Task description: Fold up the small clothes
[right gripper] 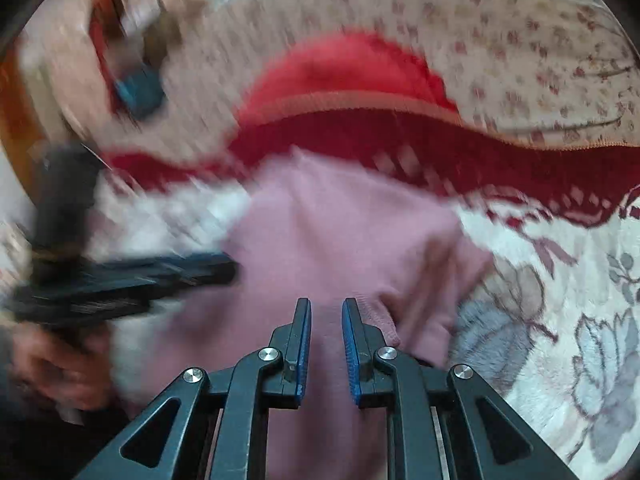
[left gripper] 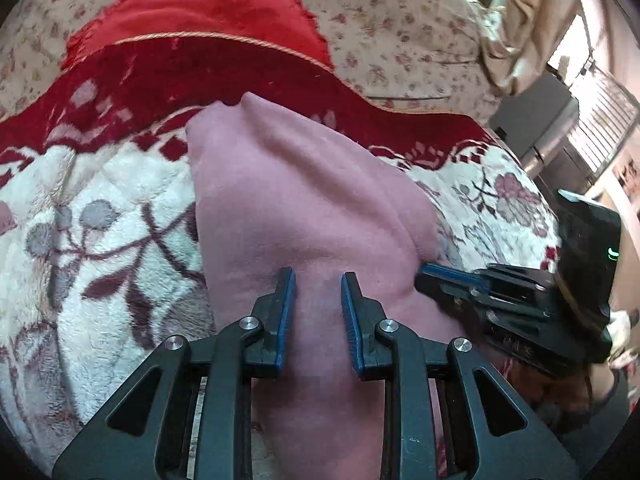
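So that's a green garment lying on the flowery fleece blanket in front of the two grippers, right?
Not quite: the garment is pink, not green, as the left wrist view shows. It does lie on the flowery fleece blanket in front of the two grippers.

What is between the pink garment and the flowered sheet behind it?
The blanket's dark red border, then a bright red cloth; the left wrist view shows it clearest.

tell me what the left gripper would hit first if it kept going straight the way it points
Most likely the pink garment: the left gripper points down onto it, with the floral blanket underneath. How close the tips are is unclear.
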### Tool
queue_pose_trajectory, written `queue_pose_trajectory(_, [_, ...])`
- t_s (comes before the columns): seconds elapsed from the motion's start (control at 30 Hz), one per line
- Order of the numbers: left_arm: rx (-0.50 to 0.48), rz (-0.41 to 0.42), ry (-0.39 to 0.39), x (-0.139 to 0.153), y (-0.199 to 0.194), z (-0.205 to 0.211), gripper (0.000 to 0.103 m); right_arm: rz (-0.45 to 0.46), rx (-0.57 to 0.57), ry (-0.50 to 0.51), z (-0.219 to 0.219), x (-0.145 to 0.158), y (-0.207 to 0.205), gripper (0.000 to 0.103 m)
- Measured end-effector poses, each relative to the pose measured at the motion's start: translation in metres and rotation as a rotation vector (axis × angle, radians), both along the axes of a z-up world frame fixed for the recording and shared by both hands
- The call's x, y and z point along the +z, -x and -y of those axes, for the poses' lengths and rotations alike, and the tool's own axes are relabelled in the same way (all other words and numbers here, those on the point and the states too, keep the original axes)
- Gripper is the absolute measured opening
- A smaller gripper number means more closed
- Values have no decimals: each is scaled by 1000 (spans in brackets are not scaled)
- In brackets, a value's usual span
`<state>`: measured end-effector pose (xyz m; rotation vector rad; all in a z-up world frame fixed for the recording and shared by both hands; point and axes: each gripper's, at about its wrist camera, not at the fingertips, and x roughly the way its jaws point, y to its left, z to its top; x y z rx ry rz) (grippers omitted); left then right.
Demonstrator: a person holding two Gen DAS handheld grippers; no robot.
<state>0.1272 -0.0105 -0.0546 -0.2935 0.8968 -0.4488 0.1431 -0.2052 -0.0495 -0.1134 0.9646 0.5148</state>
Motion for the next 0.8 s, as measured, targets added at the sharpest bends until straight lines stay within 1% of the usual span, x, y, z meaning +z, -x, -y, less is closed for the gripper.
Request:
queue_pose_trajectory(0.03, [-6, 8, -6, 0, 1, 1, 22, 3, -11, -42, 6, 0, 1, 1])
queue_pose_trajectory(0.07, [-7, 9, -4, -1, 2, 0, 22, -28, -35, -73, 15, 1, -2, 1])
queue_pose_trajectory(0.13, [1, 1, 44, -5, -1, -4, 22, -44, -39, -86, 18, 0, 0, 1])
queue_pose_trajectory(0.2, [8, -1, 66, -5, 0, -7, 23, -75, -29, -97, 19, 0, 2, 1])
queue_pose_trajectory(0.23, [11, 0, 64, -4, 0, -6, 23, -79, -30, -80, 17, 5, 3, 1])
queue_pose_trajectory(0.27, [11, 7, 51, -3, 1, -4, 23, -45, -36, -75, 15, 18, 0, 1])
queue_pose_trajectory(0.3, [9, 13, 43, -2, 1, -1, 26, -5, -39, -80, 12, 28, -3, 2])
queue_pose_trajectory(0.33, [5, 21, 36, -1, 3, 1, 32, 46, -52, -75, 11, 39, -10, 3])
queue_pose_trajectory(0.37, [-5, 30, 32, 0, 4, 4, 36, 57, -67, -60, 8, 42, -14, 4])
queue_pose_trajectory(0.4, [-18, 36, 30, 1, 4, 9, 49, 54, -78, -41, 5, 43, -19, 5])
queue_pose_trajectory(0.43, [-37, 42, 25, 3, 4, 13, 64, 33, -78, -21, 2, 36, -28, 5])
queue_pose_trajectory(0.47, [-59, 52, 10, 5, 6, 19, 69, -20, -70, 2, 0, 22, -37, 5])
queue_pose_trajectory(0.5, [-72, 63, -22, 6, 7, 26, 76, -59, -69, 16, 0, 9, -41, 5])
queue_pose_trajectory(0.53, [-77, 71, -54, 7, 9, 32, 80, -40, -67, -4, 2, 6, -40, 5])
queue_pose_trajectory(0.6, [-76, 88, -133, 8, 12, 44, 81, -31, -57, 18, 1, 10, -38, 5])
queue_pose_trajectory(0.67, [-68, 83, -166, 10, 12, 48, 81, -16, -57, 21, 1, 9, -35, 5])
queue_pose_trajectory(0.73, [-45, 67, -185, 18, 16, 47, 81, 16, -65, 29, 3, 14, -28, 5])
queue_pose_trajectory(0.8, [-7, 65, -232, 31, 27, 46, 81, 60, -110, 10, 11, 31, -13, 5])
